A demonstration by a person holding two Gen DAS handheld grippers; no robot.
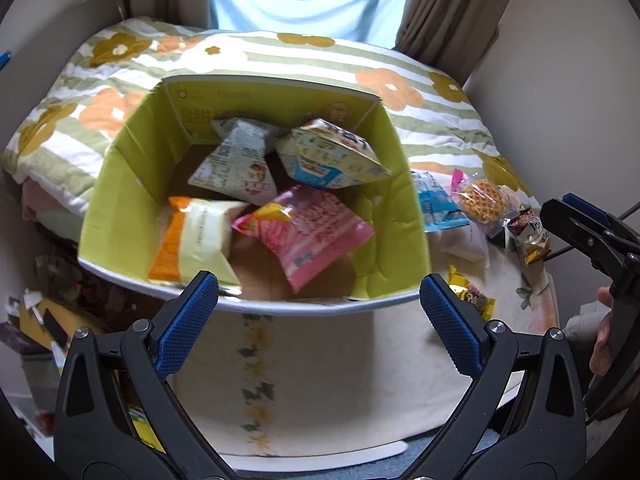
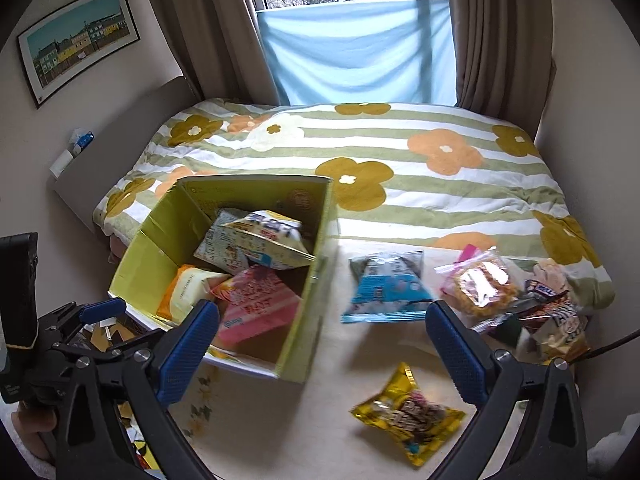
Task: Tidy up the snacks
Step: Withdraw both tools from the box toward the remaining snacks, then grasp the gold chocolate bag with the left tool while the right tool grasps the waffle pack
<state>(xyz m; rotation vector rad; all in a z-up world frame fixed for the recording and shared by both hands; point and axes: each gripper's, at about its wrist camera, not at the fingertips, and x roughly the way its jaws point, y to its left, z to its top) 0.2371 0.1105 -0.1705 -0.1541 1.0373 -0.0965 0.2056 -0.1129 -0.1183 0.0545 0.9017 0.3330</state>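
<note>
Box (image 1: 132, 184) ahead of left gripper (image 1: 320, 300) | both grippers' fingers wide apart, empty

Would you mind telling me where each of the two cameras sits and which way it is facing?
Left wrist view: on the left gripper, open, looking down into the green box of snack packs; the right gripper and a hand show at the right edge.
Right wrist view: on the right gripper, open, facing the table beside the box, toward the blue pack and the yellow pack; the left gripper shows at the left edge.
Shared: box, pink pack, blue and yellow packs, flowered bedspread, curtains.
</note>
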